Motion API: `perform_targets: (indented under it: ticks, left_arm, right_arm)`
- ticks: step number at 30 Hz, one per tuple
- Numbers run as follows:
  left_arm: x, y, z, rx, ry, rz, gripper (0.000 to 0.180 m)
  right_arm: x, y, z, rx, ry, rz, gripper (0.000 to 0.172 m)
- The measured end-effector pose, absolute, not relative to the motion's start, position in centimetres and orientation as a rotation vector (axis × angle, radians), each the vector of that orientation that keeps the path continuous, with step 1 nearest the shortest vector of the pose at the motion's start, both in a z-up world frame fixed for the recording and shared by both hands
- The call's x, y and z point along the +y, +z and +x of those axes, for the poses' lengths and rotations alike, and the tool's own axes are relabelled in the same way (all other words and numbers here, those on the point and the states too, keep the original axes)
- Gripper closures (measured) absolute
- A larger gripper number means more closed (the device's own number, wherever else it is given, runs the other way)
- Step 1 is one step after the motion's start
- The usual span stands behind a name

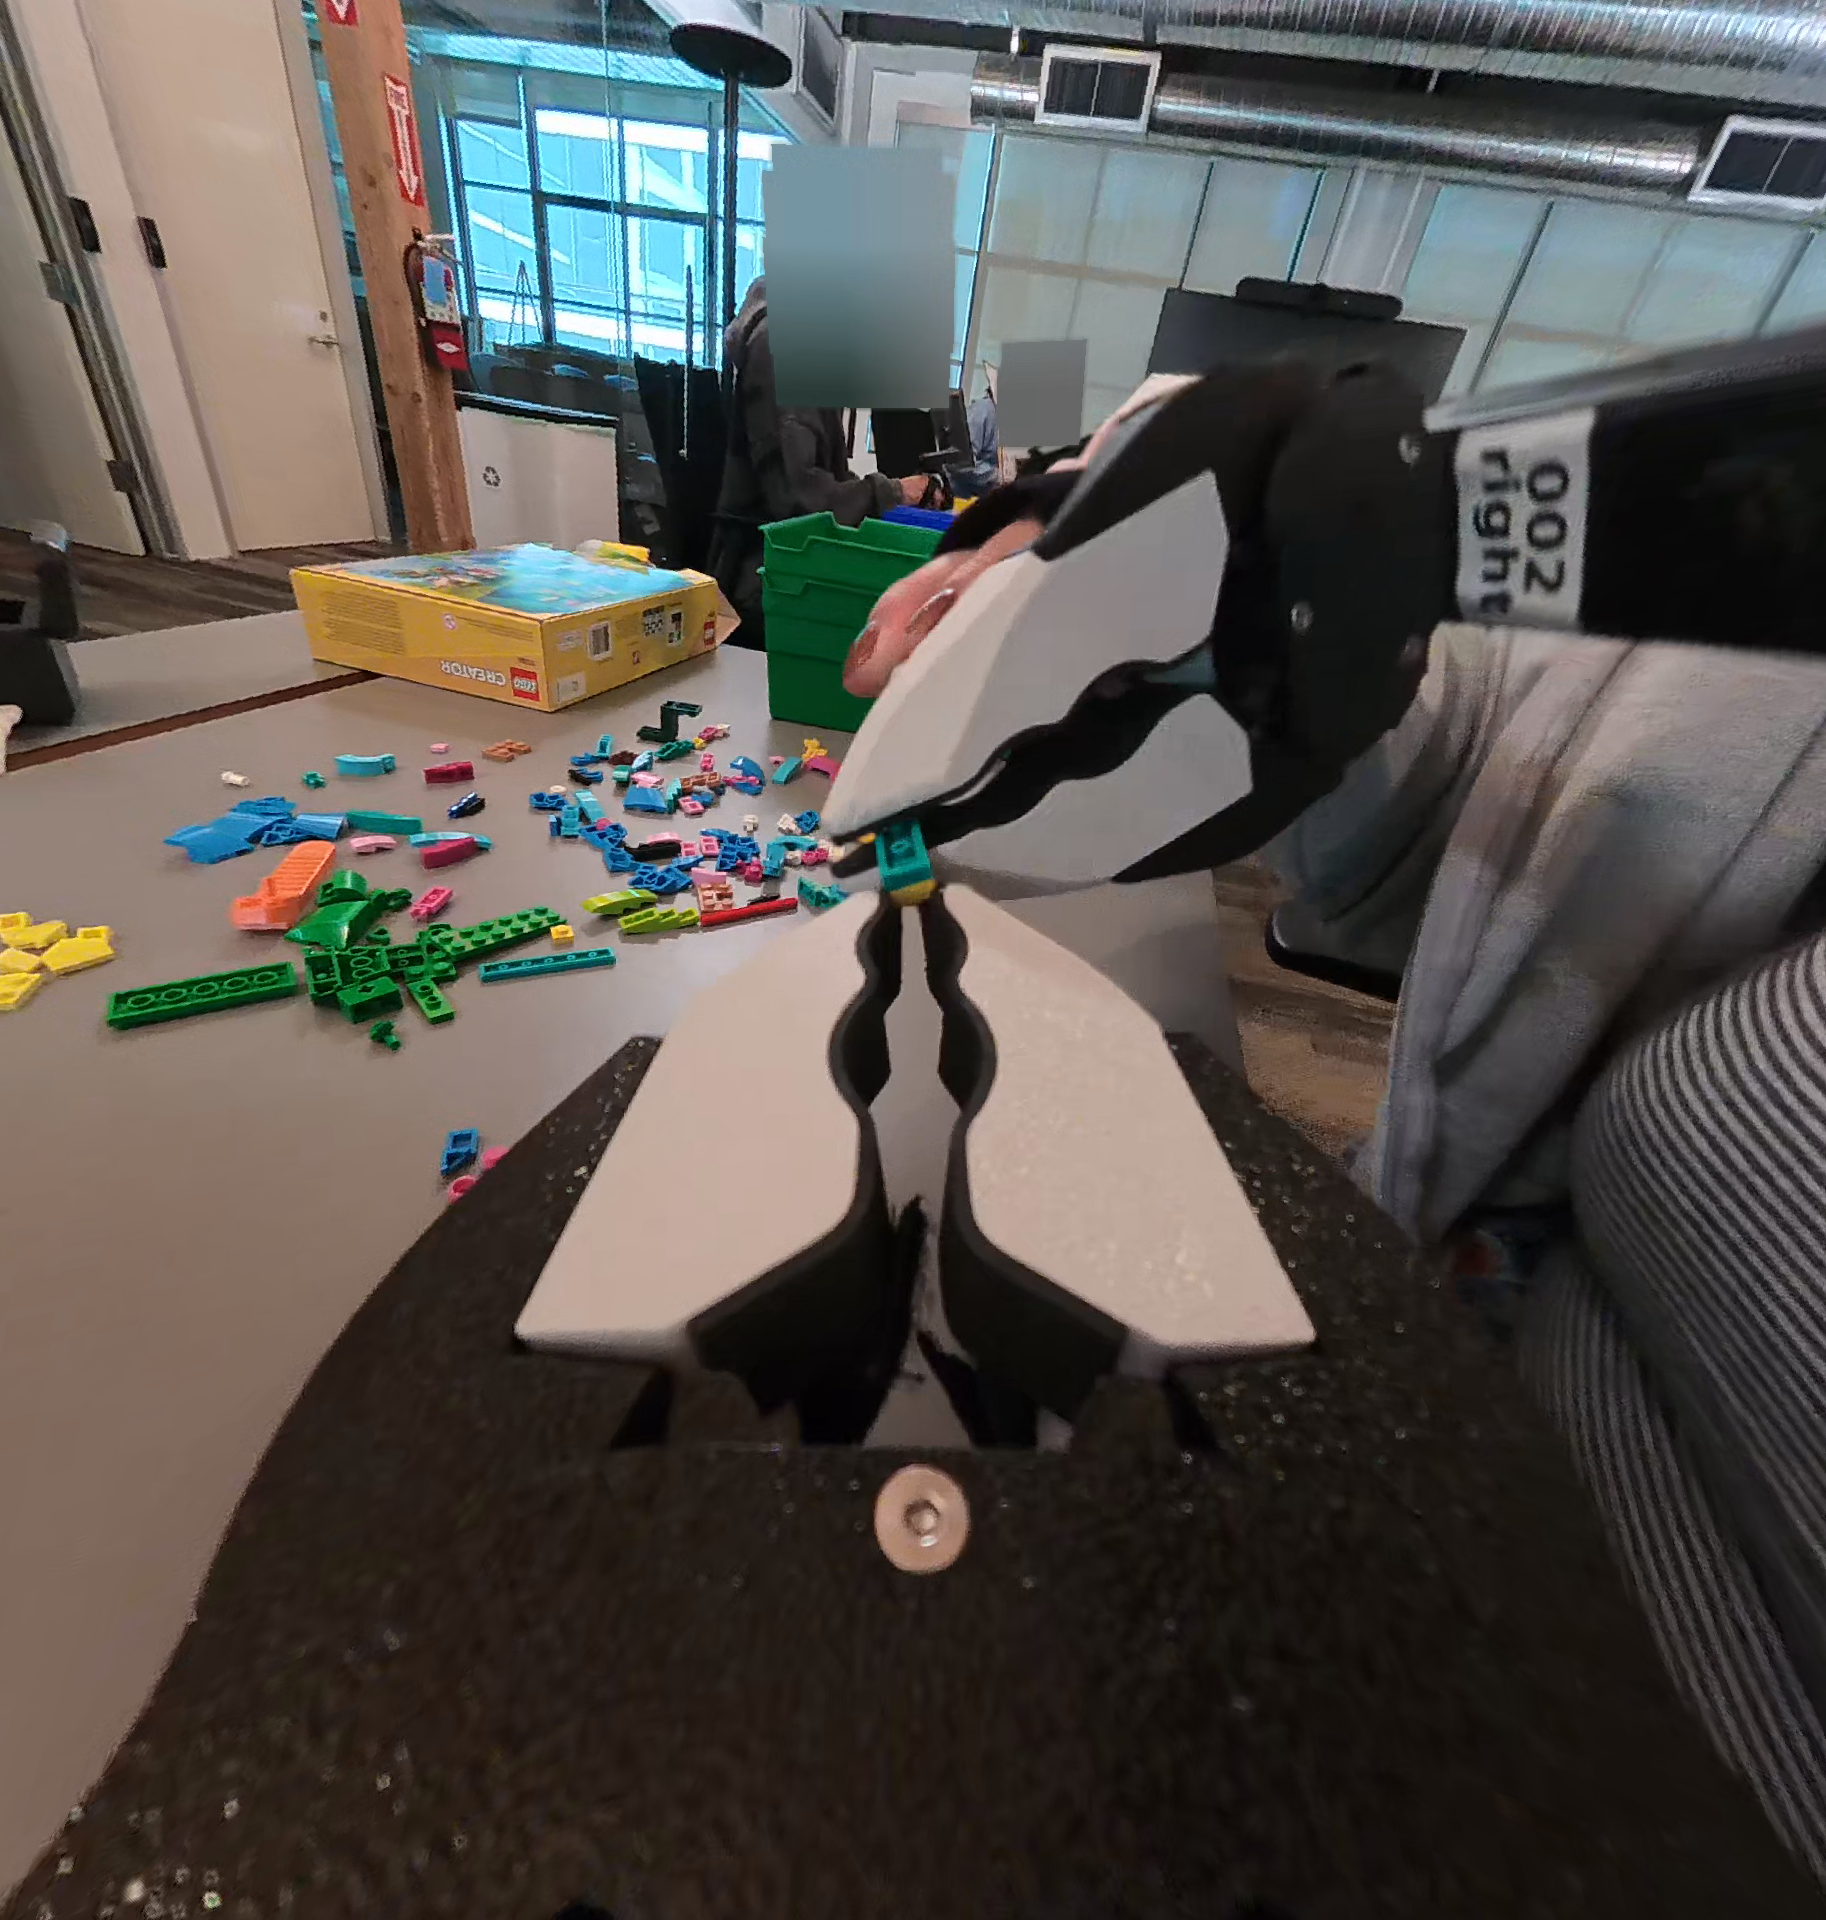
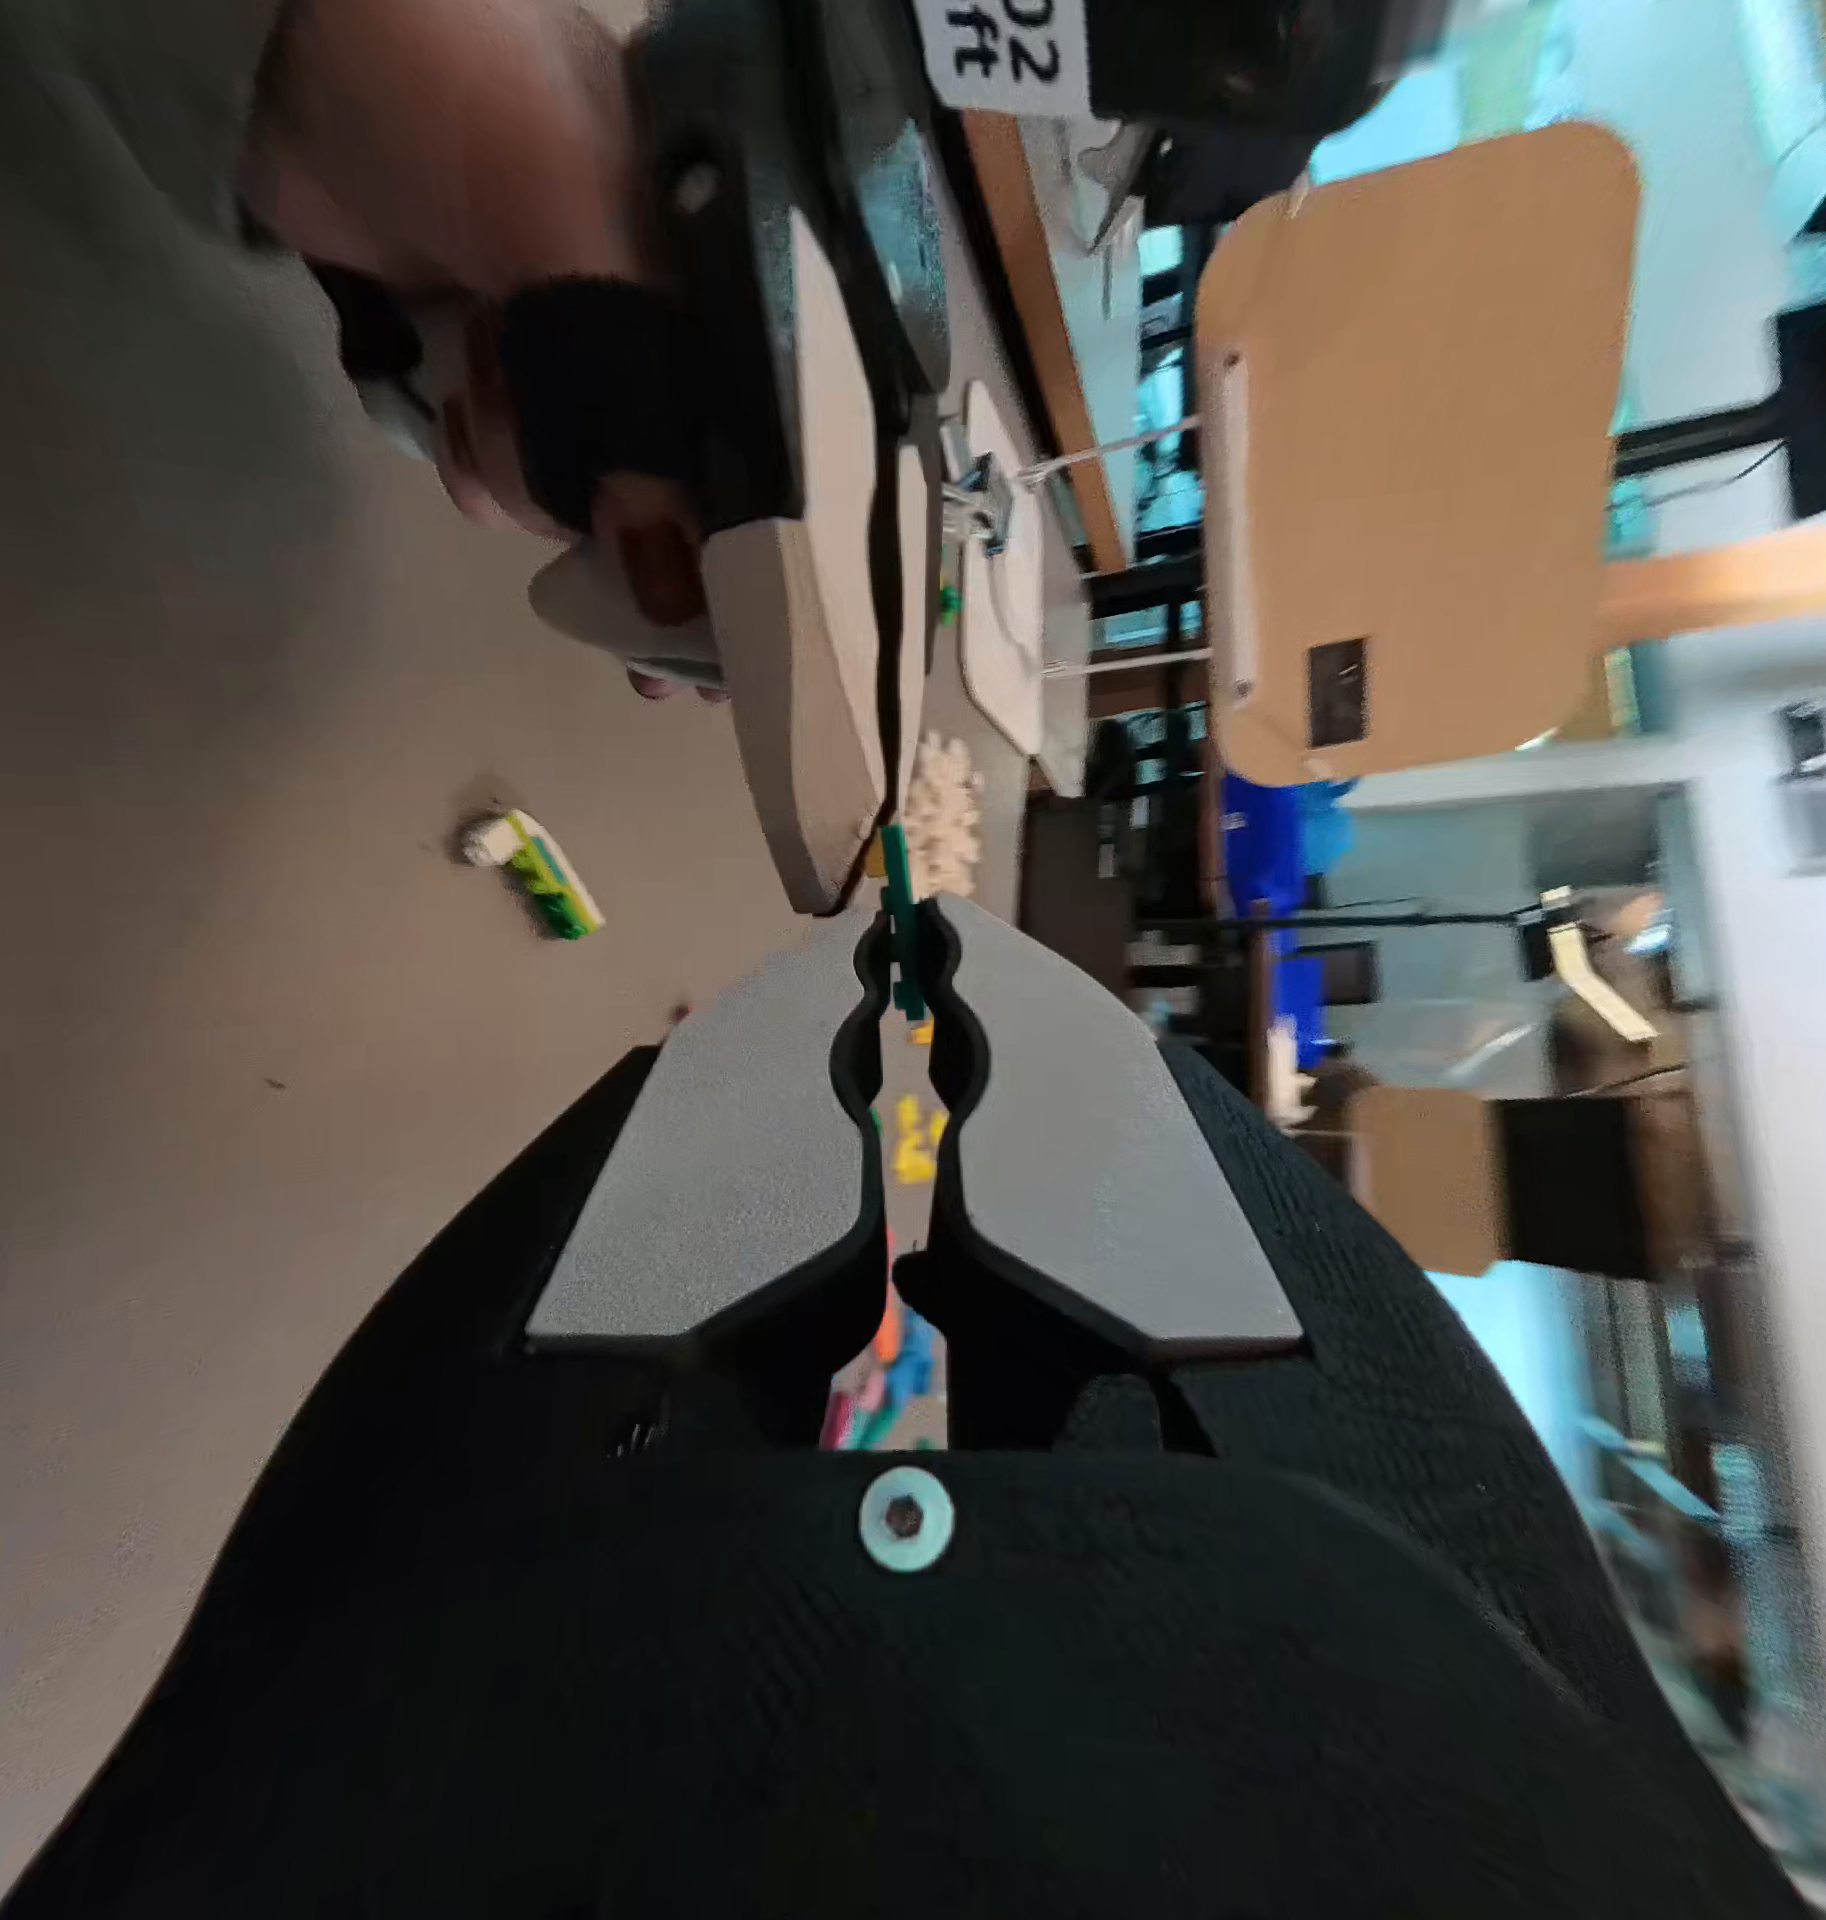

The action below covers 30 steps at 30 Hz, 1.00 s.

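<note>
I see my left tool (image 1: 911,902) pinching the yellow end of a small teal-and-yellow brick piece (image 1: 904,860), its tips nearly together. My right tool (image 1: 867,831) comes in from two o'clock and clamps the teal end of the same piece, so the piece bridges both tips, raised above the counter (image 1: 213,1195). In the right wrist view the teal plate (image 2: 901,935) sits edge-on between my right tool's pads (image 2: 945,940), with the left tool (image 2: 867,862) meeting it from twelve o'clock. Loose bricks (image 1: 618,831) lie scattered at ten o'clock, a yellow box (image 1: 504,623) and green bins (image 1: 836,623) beyond.
</note>
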<state>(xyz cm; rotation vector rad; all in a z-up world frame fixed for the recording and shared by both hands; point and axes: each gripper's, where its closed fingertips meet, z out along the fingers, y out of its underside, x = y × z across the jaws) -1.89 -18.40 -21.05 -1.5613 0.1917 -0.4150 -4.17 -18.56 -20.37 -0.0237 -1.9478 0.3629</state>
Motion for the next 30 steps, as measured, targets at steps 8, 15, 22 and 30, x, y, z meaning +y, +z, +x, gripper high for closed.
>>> perform_targets:
  ticks: [8,15,22,30]
  left_arm:
    - [-18.7,-20.1,-2.2,0.144,-0.547,-1.502,0.180]
    - [-18.6,-19.6,-2.7,0.063,-0.610,-1.457,0.160]
    - [-18.7,-19.2,-3.0,0.056,-0.549,-1.440,0.173]
    - [-19.3,-18.2,-3.3,0.013,-0.591,-1.337,0.174]
  right_arm:
    - [-18.1,-19.9,-4.3,-1.872,0.385,-0.055,0.169]
    - [-18.3,-19.5,-4.6,-1.745,0.296,0.025,0.169]
    - [-18.4,-19.1,-4.9,-1.678,0.230,0.048,0.169]
    - [-19.3,-18.9,-4.8,-1.832,0.762,-0.422,0.169]
